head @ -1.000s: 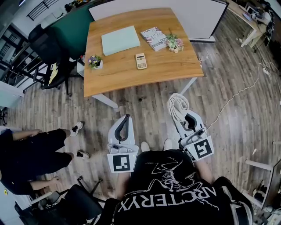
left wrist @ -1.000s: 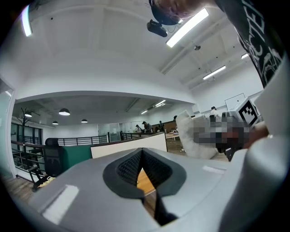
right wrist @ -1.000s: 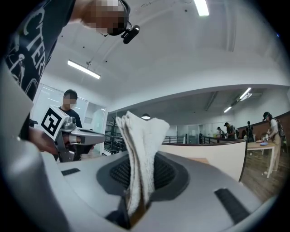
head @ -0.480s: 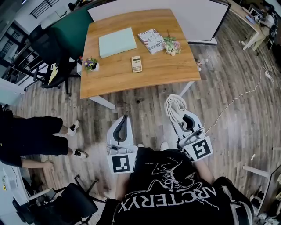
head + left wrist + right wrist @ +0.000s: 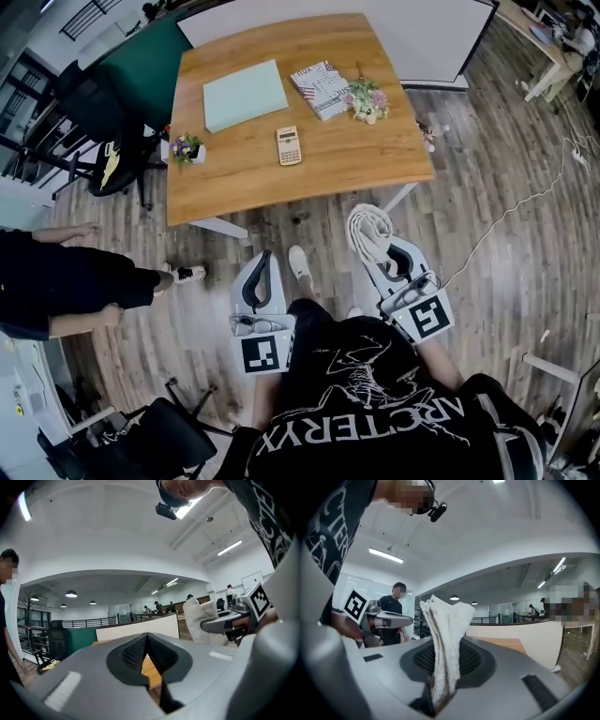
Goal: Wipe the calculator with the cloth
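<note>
The right gripper (image 5: pixel 443 667) clamps a white cloth (image 5: pixel 446 630) (bunched, standing upright); the left gripper (image 5: pixel 401 618) is at left, a wooden table (image 5: pixel 502 644) far right.

**Head view.** On the table (image 5: pixel 375 159), the calculator (image 5: pixel 288 145) is too small for its keys or display to be read. The same holds for the print on the booklet (image 5: pixel 320 77) at the table's far side. A person (image 5: pixel 66 286) off the table's near left corner is cut off by the picture's edge.

**Left gripper view.** The left gripper (image 5: pixel 146 639) hides all of the table except a wooden sliver.

**Right gripper view.** The lower end of the cloth (image 5: pixel 445 630) is buried in the clamped jaws of the right gripper (image 5: pixel 443 656).
</note>
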Tool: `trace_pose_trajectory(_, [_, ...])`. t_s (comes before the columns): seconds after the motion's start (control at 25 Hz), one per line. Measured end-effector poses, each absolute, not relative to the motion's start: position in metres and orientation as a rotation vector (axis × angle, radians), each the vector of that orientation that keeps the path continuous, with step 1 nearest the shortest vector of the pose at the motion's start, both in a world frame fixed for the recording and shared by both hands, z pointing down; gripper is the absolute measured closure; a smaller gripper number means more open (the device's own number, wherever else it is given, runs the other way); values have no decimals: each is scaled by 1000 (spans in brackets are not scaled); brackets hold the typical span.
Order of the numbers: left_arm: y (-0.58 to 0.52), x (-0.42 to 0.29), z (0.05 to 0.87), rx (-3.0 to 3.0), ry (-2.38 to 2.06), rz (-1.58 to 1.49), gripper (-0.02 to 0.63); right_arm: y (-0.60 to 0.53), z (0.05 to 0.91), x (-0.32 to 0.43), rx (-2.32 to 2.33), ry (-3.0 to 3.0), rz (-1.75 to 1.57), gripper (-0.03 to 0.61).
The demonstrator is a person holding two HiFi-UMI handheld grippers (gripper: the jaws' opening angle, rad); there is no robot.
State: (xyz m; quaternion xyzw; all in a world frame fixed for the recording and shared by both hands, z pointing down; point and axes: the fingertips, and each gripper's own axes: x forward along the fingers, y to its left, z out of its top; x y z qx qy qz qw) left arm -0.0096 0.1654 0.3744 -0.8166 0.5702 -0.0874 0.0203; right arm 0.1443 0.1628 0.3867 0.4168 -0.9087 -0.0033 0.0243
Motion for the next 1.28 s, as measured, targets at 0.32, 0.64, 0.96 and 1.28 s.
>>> trace_pose_trajectory(0.32, [24,-57,382,-2601,1649,-267,618,31,384,89,1381,-2743,-26,489])
trace_pose_trajectory(0.64, [-96,-114,371,-2668,1551,-263,618,-88,365,37,1485,-2655,-42,489])
trace_pose_trajectory(0.96, [-143,-123,378,-2687,1578,-273,618,-139,371,26,1453,-2651,-39,488])
trace_pose_trajectory(1.28, [-163,-114,378,-2654,1643,-287,618,-169,371,32,1378,-2686,-53,489])
